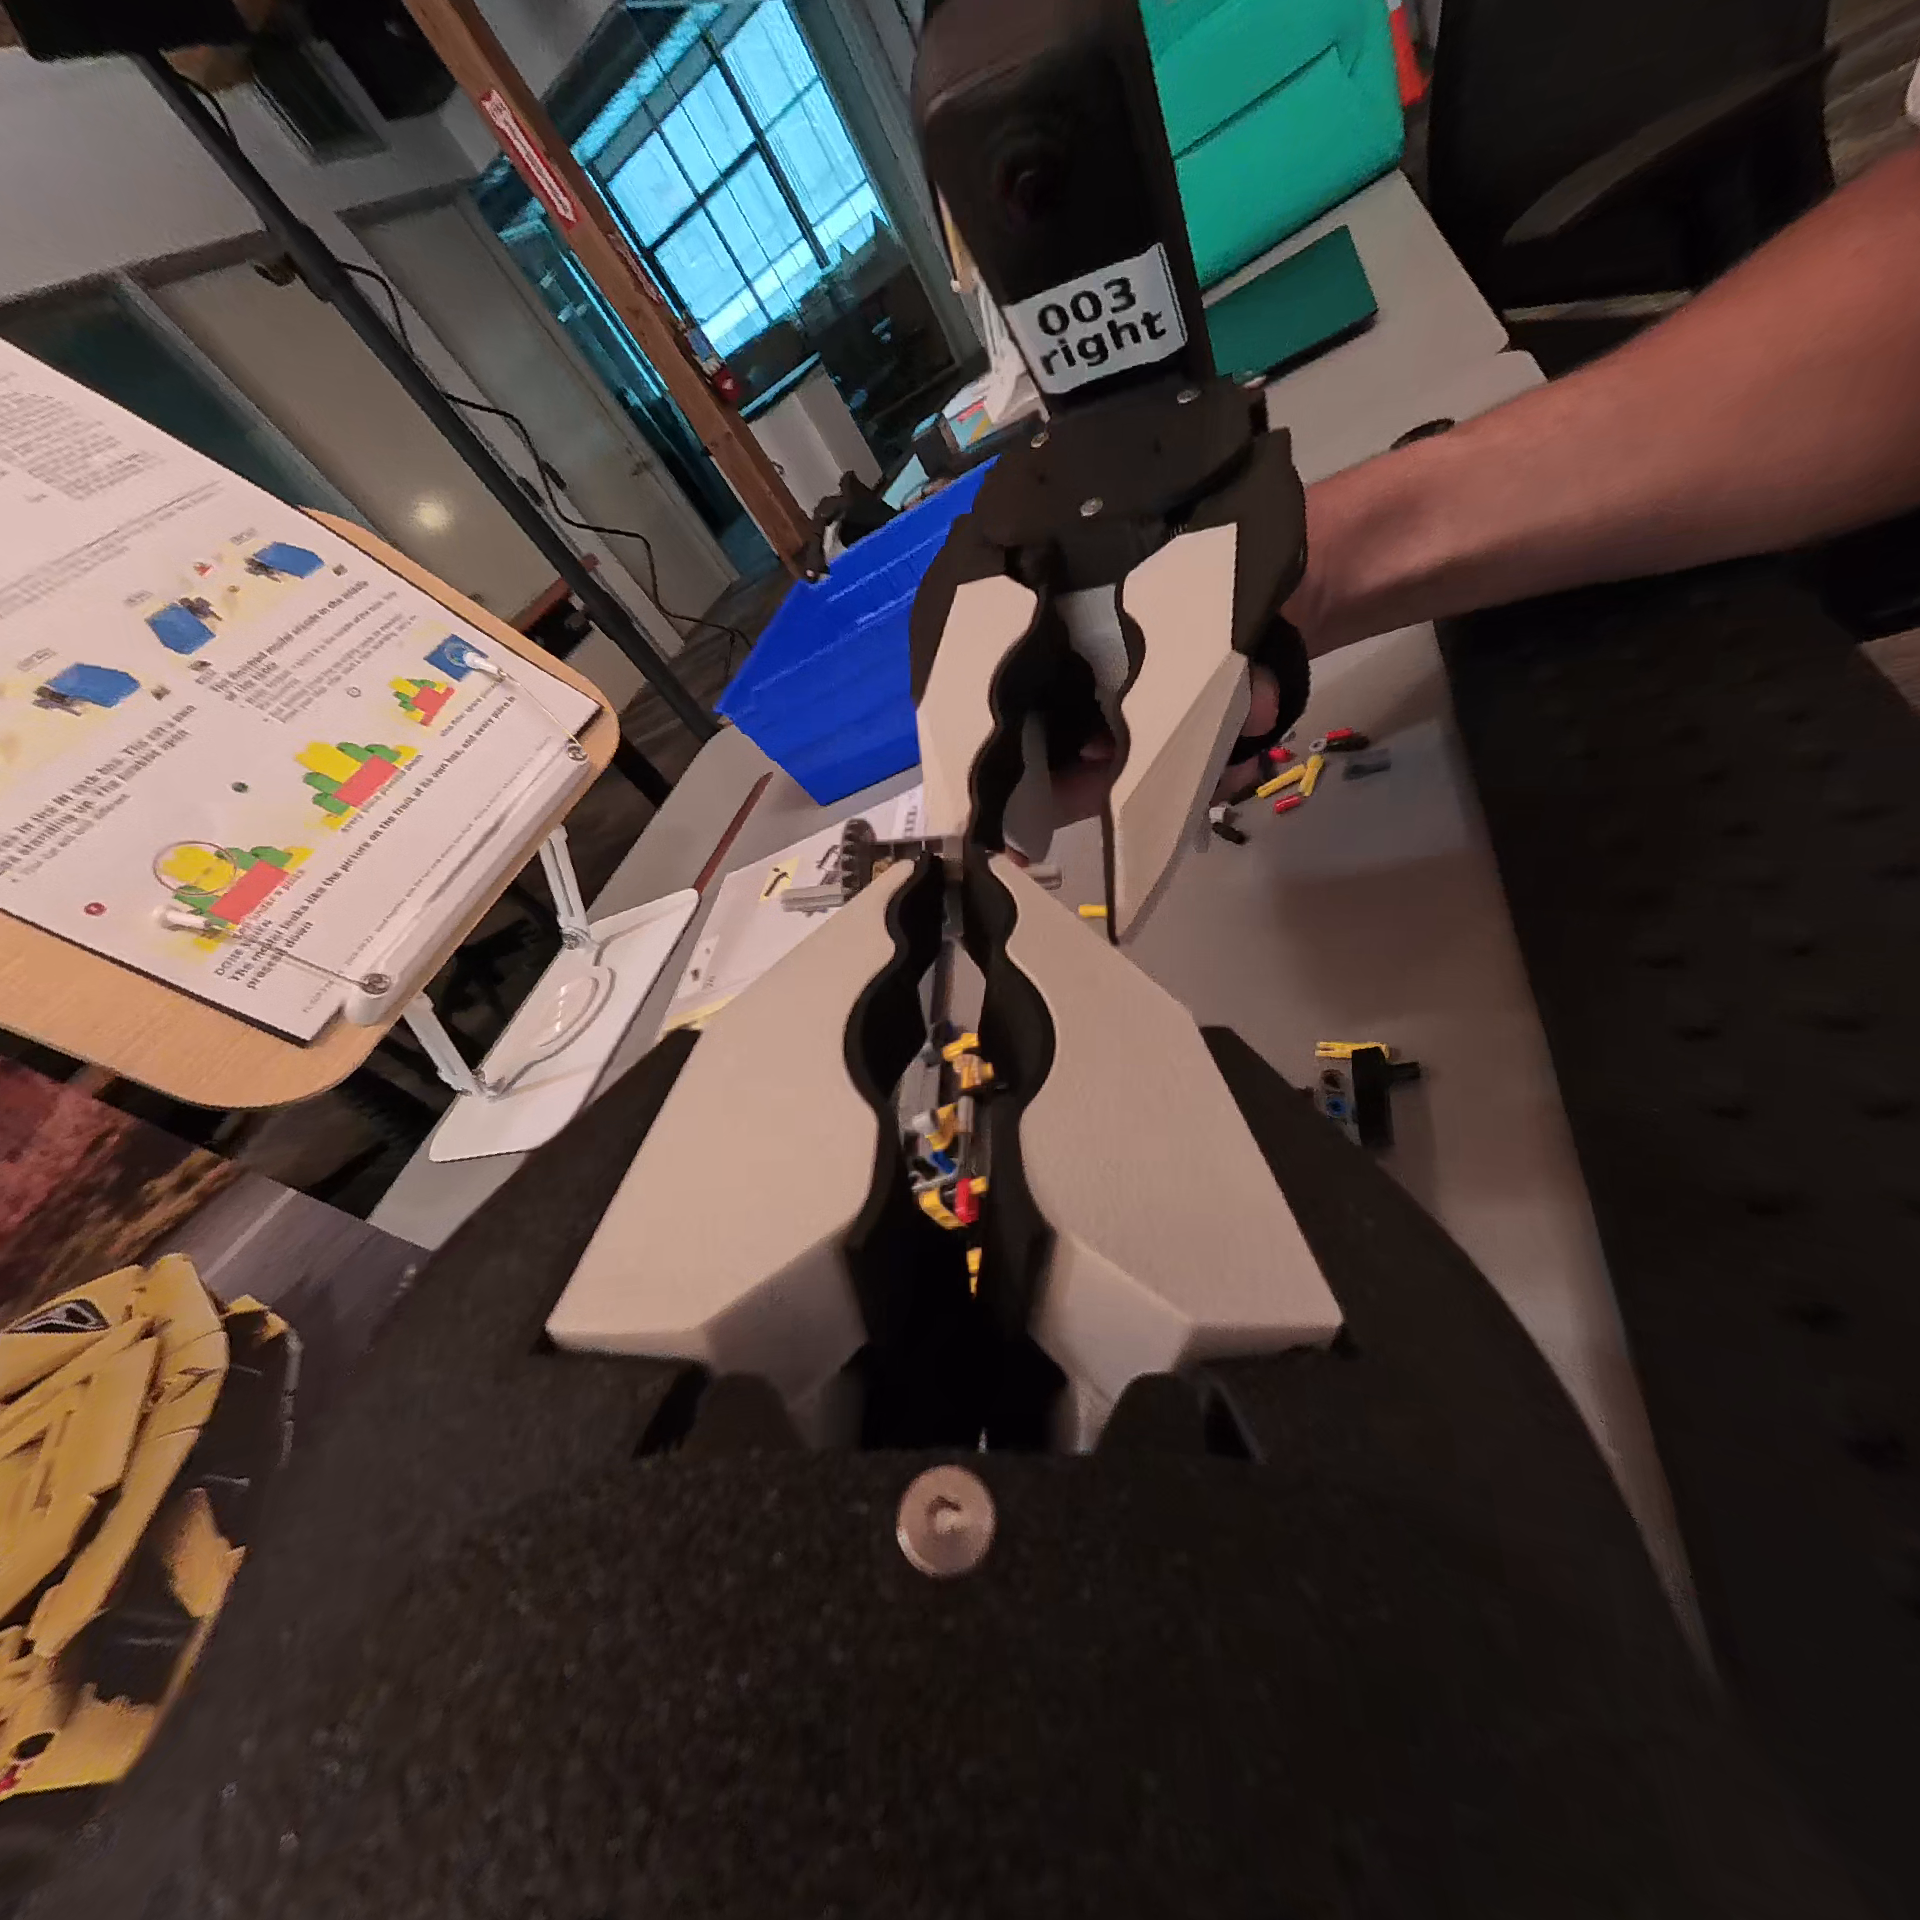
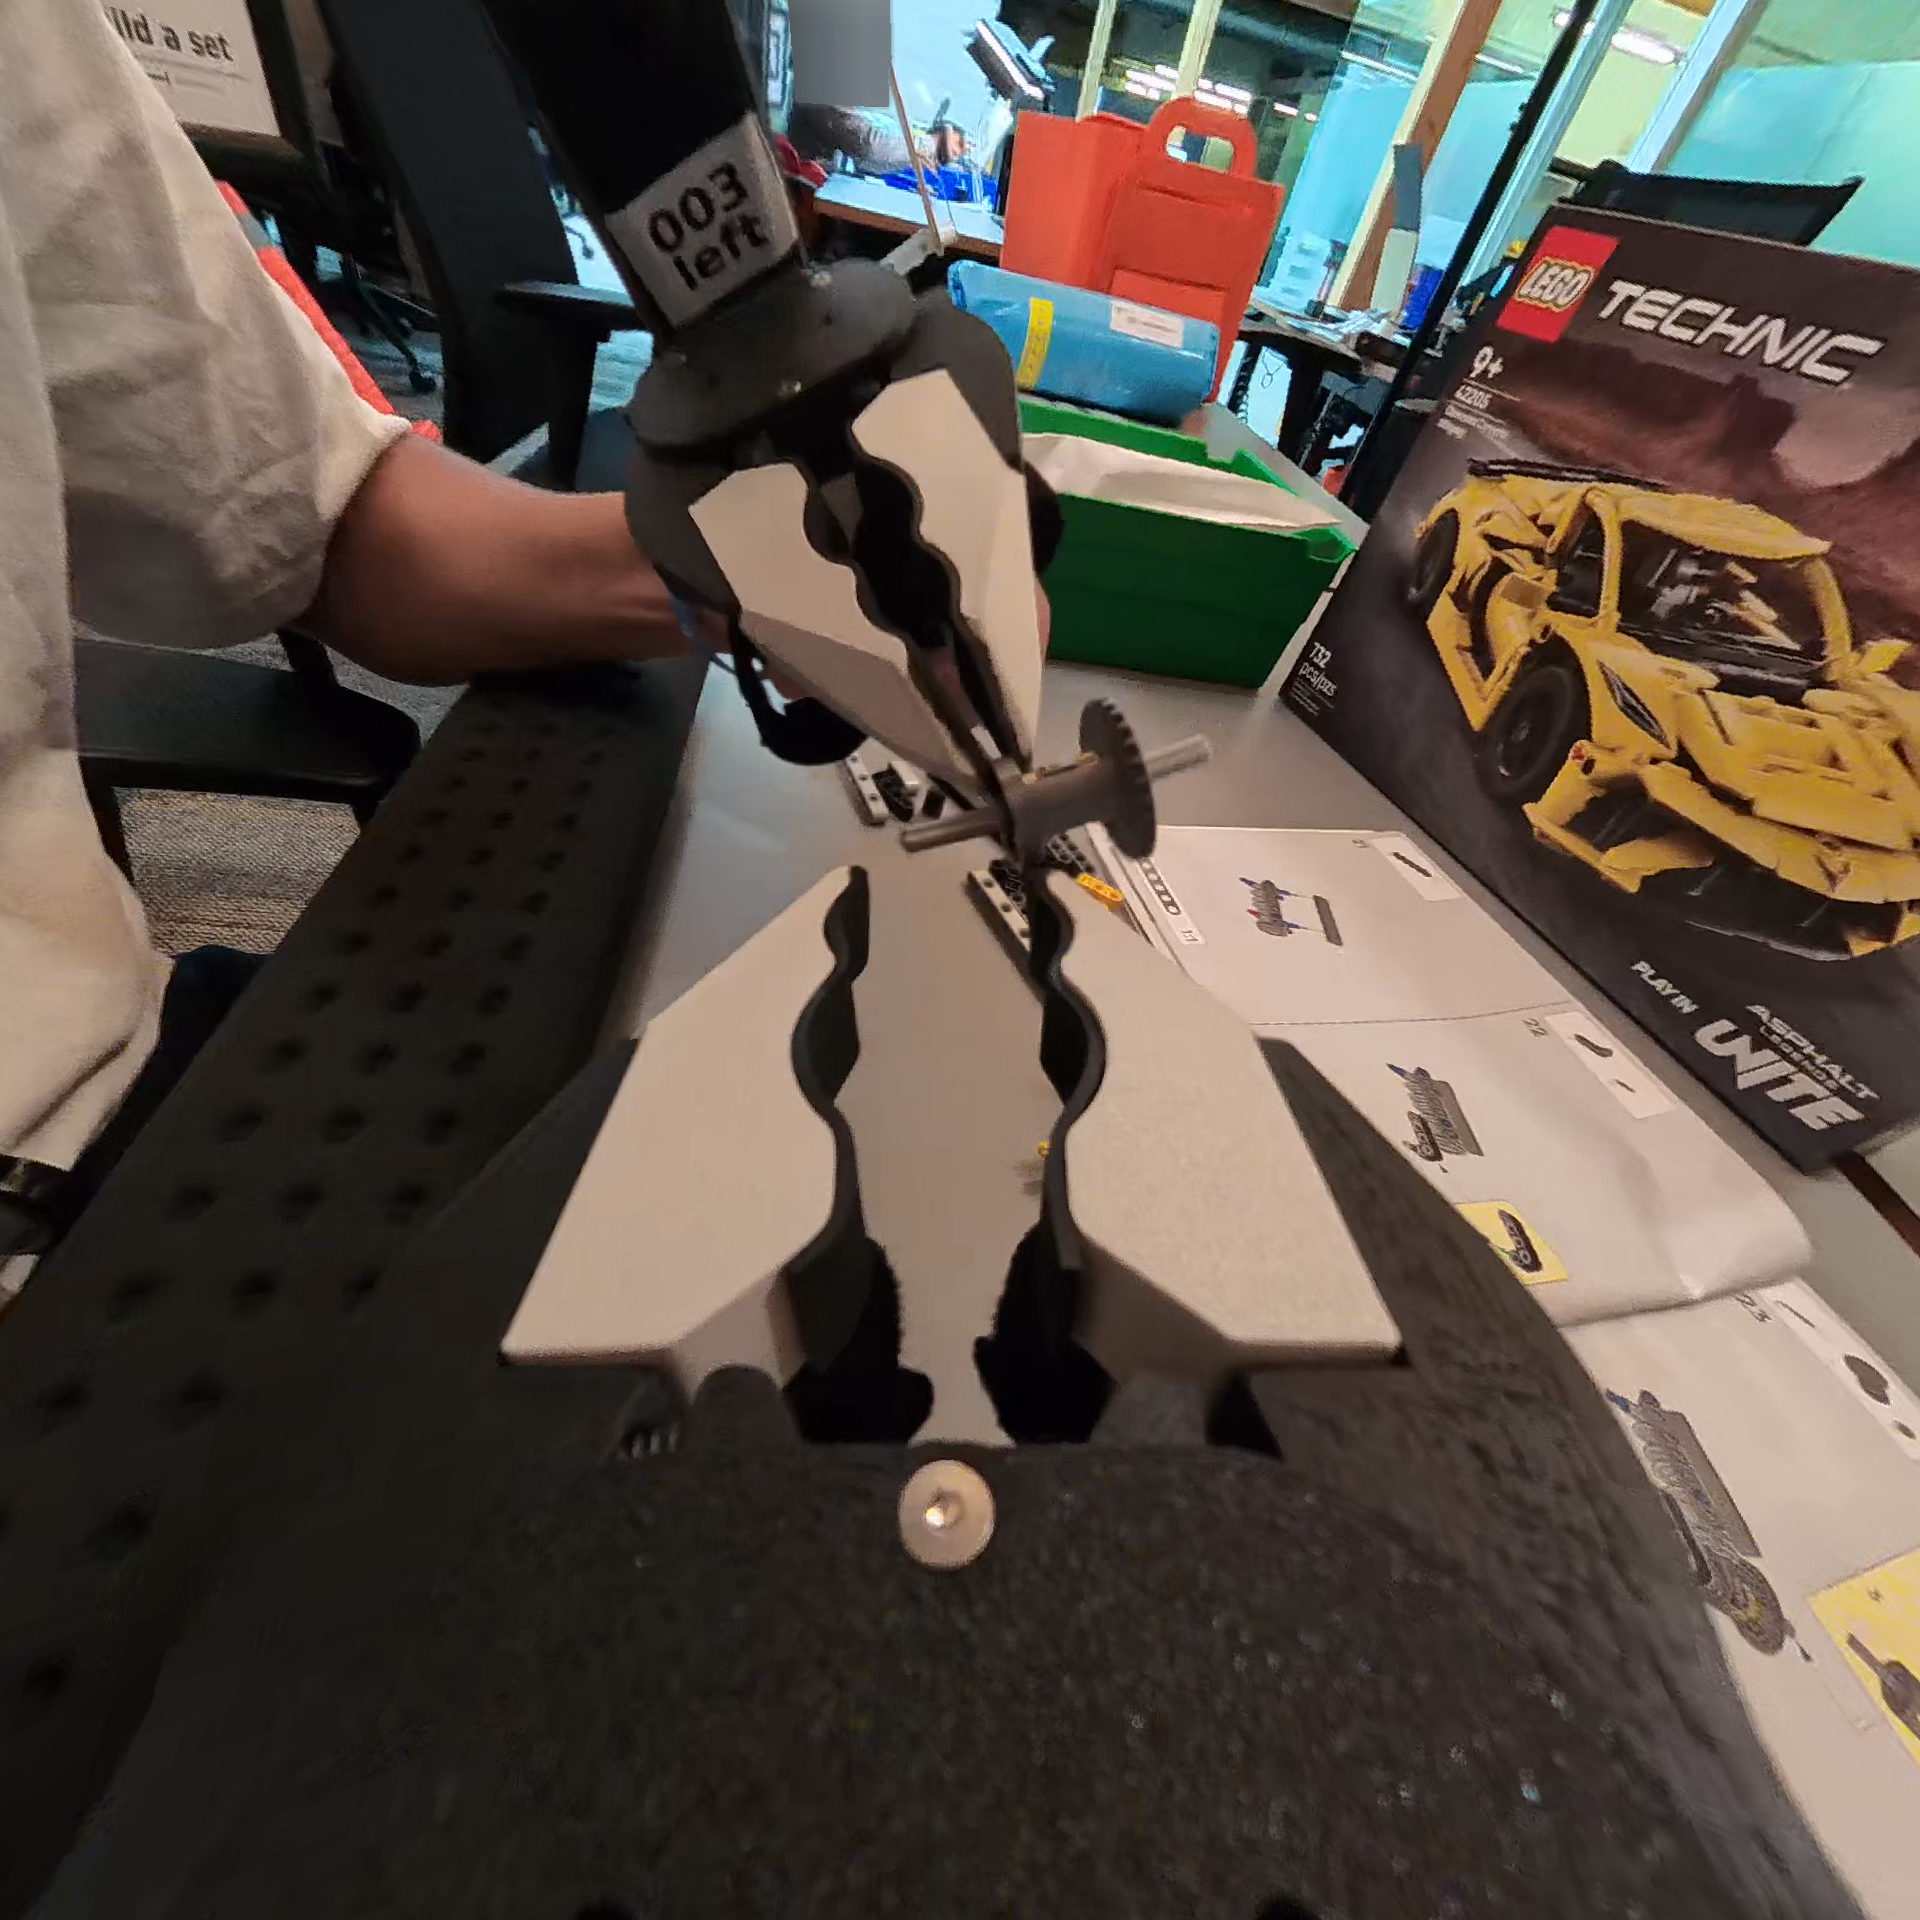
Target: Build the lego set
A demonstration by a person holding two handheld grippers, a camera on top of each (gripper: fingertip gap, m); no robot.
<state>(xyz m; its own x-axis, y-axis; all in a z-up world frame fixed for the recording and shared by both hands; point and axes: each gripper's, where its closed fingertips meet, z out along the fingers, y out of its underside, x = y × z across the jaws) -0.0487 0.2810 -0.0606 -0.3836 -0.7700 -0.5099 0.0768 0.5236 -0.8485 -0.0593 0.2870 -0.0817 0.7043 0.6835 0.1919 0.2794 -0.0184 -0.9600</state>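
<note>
Grey gear piece [image 2: 1081,795] sits clamped in my left fingers [image 2: 992,774] above the bench [image 2: 790,821]; my right fingers [image 2: 951,894] stand apart, nothing between. Green bin [image 2: 1174,582] behind holds white paper [image 2: 1164,483].

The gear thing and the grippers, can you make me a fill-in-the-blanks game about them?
1. The left gripper is shut on a grey gear piece, and the right gripper is ____.
2. The box standing on the table shows a car coloured ____.
3. The bin behind the left gripper is coloured ____.
4. The open booklet lies in front of the ____.

Missing words: open; yellow; green; box
</note>
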